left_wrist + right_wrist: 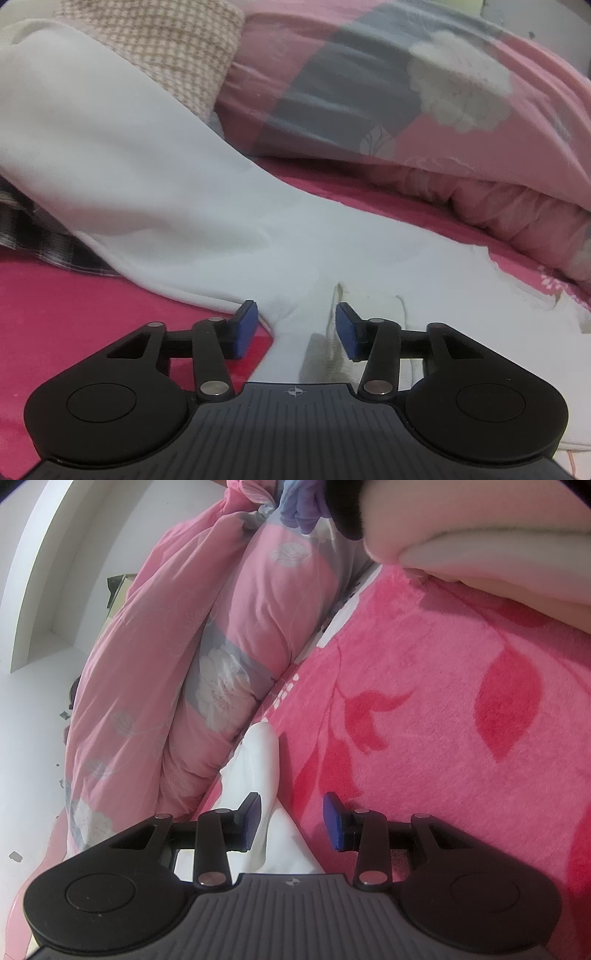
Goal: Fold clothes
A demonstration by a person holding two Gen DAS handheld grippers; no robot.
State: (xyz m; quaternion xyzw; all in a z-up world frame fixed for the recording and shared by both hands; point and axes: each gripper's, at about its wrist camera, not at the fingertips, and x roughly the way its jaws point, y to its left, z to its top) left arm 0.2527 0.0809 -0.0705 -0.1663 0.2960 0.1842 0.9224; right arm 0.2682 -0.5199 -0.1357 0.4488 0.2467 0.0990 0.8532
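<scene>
Over white garment, left claw (open), pink blanket

A bed is covered by a bright pink plush blanket printed with darker red leaves, filling the right of the right wrist view and the lower left of the left wrist view. A rolled pink quilt with grey bands and white flowers is laid along its edge, across the upper right of the left wrist view. A white wall and a pale recessed frame are seen at the upper left. The light is soft and even.
</scene>
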